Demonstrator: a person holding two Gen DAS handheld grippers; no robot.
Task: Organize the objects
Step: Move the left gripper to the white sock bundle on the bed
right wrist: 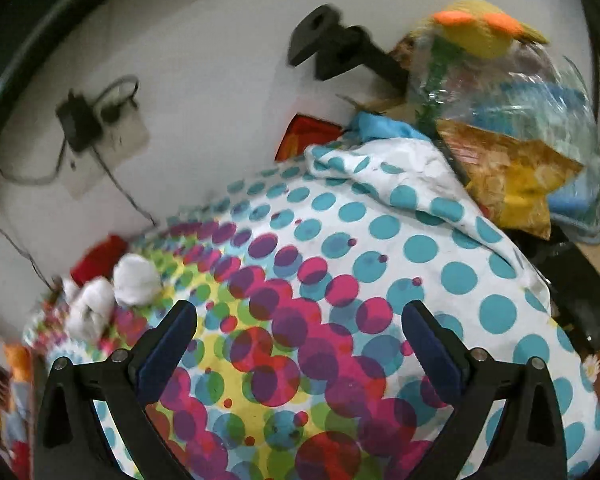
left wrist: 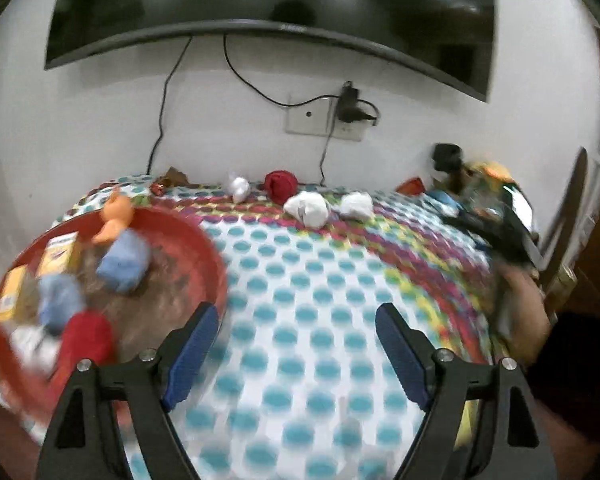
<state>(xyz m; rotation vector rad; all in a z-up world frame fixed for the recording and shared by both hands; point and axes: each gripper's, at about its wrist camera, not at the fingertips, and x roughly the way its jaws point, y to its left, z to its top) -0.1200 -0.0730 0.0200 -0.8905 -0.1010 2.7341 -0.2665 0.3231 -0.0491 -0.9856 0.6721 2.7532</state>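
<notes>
The left gripper (left wrist: 296, 320) hangs with its blue-padded fingers spread wide and nothing between them, above a dotted tablecloth (left wrist: 320, 280). Just to its left sits a red basin (left wrist: 216, 256) holding blue cloth bundles (left wrist: 122, 264), a red bundle (left wrist: 86, 338), yellow boxes (left wrist: 60, 254) and an orange toy (left wrist: 116, 216). Near the wall lie white bundles (left wrist: 308, 208) and a red yarn ball (left wrist: 281, 185). The right gripper (right wrist: 300, 320) is likewise spread and empty, over the cloth's pink dots, near a cluttered pile (right wrist: 512, 120).
</notes>
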